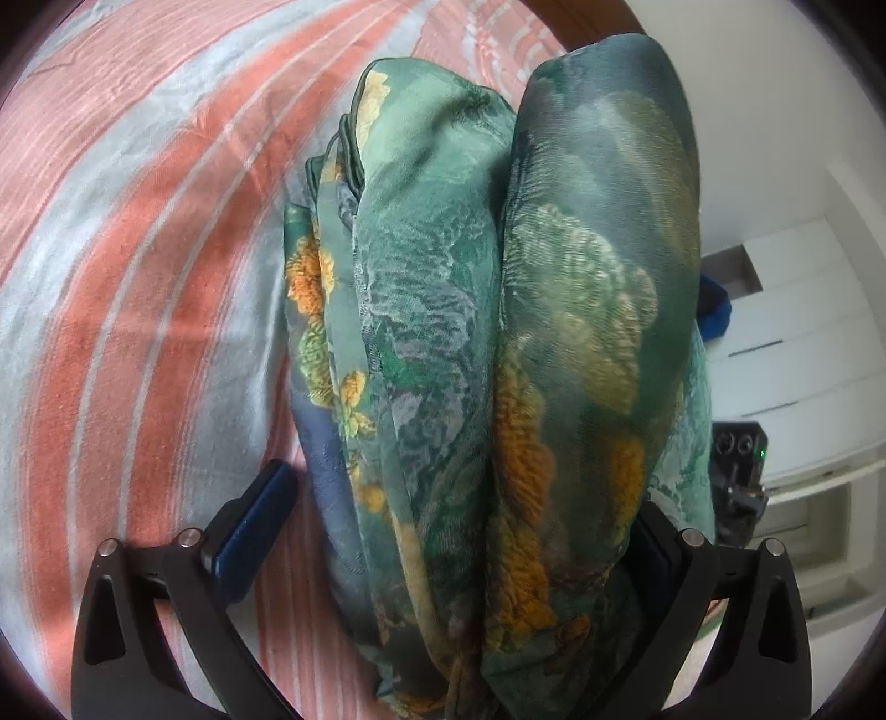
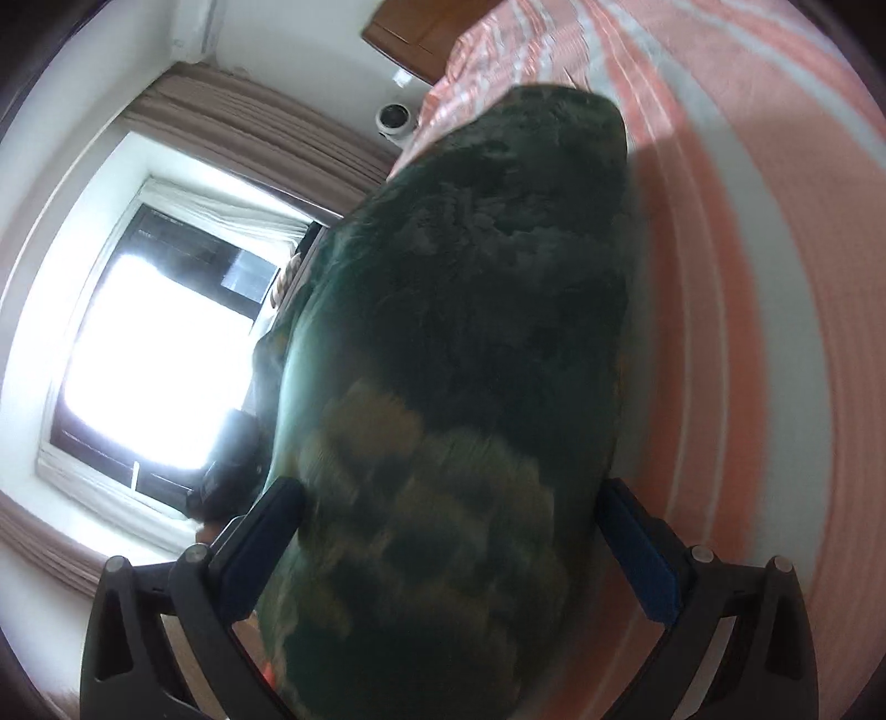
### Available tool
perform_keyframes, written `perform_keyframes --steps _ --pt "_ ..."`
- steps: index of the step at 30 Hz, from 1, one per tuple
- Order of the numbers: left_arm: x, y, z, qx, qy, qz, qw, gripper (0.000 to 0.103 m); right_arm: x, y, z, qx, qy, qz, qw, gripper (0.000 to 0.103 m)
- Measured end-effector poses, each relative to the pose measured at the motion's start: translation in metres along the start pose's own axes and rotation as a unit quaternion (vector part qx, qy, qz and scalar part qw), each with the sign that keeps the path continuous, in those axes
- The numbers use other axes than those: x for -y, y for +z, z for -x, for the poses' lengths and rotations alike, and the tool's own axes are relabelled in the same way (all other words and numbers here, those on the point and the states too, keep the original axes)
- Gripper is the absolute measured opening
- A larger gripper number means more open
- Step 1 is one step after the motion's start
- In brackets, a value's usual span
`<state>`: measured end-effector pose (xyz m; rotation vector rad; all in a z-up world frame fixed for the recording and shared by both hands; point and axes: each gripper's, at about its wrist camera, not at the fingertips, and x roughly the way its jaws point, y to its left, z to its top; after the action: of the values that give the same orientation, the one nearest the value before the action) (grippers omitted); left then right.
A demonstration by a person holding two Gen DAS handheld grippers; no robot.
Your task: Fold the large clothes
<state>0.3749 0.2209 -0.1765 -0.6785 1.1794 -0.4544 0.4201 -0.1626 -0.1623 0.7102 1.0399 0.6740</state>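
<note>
A large green garment with orange and yellow flower print (image 1: 470, 360) is bunched into thick folds and fills the space between the fingers of my left gripper (image 1: 454, 509), above the striped bed (image 1: 138, 249). The jaws stand wide around the bundle, and the right finger presses into the cloth. In the right wrist view the same garment (image 2: 454, 387) looks dark against the window light and fills the gap of my right gripper (image 2: 451, 531). Its blue-padded fingers (image 2: 266, 531) hug both sides of the bundle. The garment's lower ends are hidden.
The bed has a pink and grey striped sheet (image 2: 747, 277). A bright window with beige curtains (image 2: 155, 343) lies left in the right wrist view. White drawers (image 1: 792, 343) stand at the right in the left wrist view. A wooden headboard (image 2: 415, 33) is at the top.
</note>
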Motion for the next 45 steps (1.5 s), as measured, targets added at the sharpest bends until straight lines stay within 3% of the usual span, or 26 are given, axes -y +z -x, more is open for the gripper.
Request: perform_keyframes --steps 1,2,3,4,6,7,10,15,18,21,23,24,25,27,28,31,33,35,37,39,43,45 --pt "0.004 0.0 -0.002 0.001 0.012 -0.001 0.9999 0.099 0.004 0.006 -0.007 -0.005 0.003 -0.007 1.0 0.103" --pt "0.014 -0.001 -0.003 0.006 0.029 -0.017 0.9994 0.088 0.001 0.011 -0.012 -0.009 -0.012 0.002 1.0 0.1" --pt "0.024 -0.002 -0.002 0.009 0.041 -0.032 0.9986 0.071 -0.007 0.014 -0.014 -0.009 -0.035 0.024 0.999 0.097" --pt "0.035 -0.004 0.0 0.018 0.069 -0.05 0.9962 0.061 -0.018 0.015 -0.016 -0.009 -0.058 0.051 0.997 0.09" --pt "0.059 -0.012 0.003 0.033 0.121 -0.086 0.9883 0.052 -0.048 0.01 -0.015 0.0 -0.124 0.125 0.984 0.078" --pt "0.071 -0.019 0.005 0.045 0.147 -0.104 0.9826 0.049 -0.066 0.004 -0.015 0.008 -0.158 0.169 0.973 0.075" --pt "0.101 -0.043 0.008 0.085 0.188 -0.157 0.9659 0.045 -0.098 -0.015 -0.012 0.034 -0.198 0.237 0.95 0.072" --pt "0.132 -0.067 0.025 0.136 0.189 -0.187 0.9544 0.043 -0.151 -0.055 0.003 0.093 -0.224 0.342 0.908 0.07" --pt "0.152 -0.06 0.039 0.167 0.184 -0.204 0.947 0.043 -0.173 -0.058 0.018 0.129 -0.223 0.366 0.894 0.07" --pt "0.171 -0.031 0.046 0.196 0.183 -0.219 0.9383 0.043 -0.183 -0.034 0.031 0.154 -0.214 0.365 0.893 0.07" --pt "0.181 -0.003 0.045 0.211 0.186 -0.221 0.9339 0.049 -0.182 -0.006 0.036 0.164 -0.205 0.352 0.899 0.07" --pt "0.181 0.008 0.042 0.21 0.189 -0.223 0.933 0.063 -0.177 0.011 0.038 0.166 -0.198 0.337 0.905 0.07" --pt "0.178 0.023 0.034 0.206 0.199 -0.222 0.9323 0.083 -0.171 0.024 0.04 0.164 -0.19 0.319 0.914 0.074" --pt "0.153 0.059 0.017 0.2 0.228 -0.18 0.9357 0.103 -0.147 0.066 0.028 0.142 -0.18 0.246 0.942 0.093" --pt "0.137 0.067 0.015 0.206 0.245 -0.158 0.9341 0.102 -0.135 0.077 0.025 0.138 -0.186 0.216 0.949 0.103" --pt "0.094 0.075 0.012 0.195 0.267 -0.095 0.939 0.099 -0.101 0.091 0.019 0.131 -0.233 0.178 0.947 0.103" --pt "0.081 0.06 0.027 0.22 0.229 -0.078 0.9452 0.099 -0.095 0.086 0.017 0.131 -0.251 0.187 0.941 0.103" --pt "0.078 0.038 0.045 0.241 0.218 -0.077 0.9426 0.099 -0.094 0.072 0.028 0.139 -0.249 0.196 0.938 0.103" --pt "0.085 0.013 0.059 0.259 0.233 -0.103 0.9317 0.1 -0.103 0.059 0.042 0.151 -0.256 0.213 0.931 0.103" --pt "0.107 -0.005 0.064 0.285 0.272 -0.134 0.9092 0.102 -0.114 0.04 0.053 0.159 -0.28 0.242 0.915 0.103" --pt "0.148 -0.06 0.08 0.321 0.367 -0.181 0.8541 0.102 -0.129 -0.005 0.083 0.182 -0.32 0.28 0.886 0.103" --pt "0.17 -0.084 0.093 0.342 0.374 -0.195 0.8398 0.102 -0.142 -0.029 0.1 0.198 -0.33 0.285 0.878 0.103"
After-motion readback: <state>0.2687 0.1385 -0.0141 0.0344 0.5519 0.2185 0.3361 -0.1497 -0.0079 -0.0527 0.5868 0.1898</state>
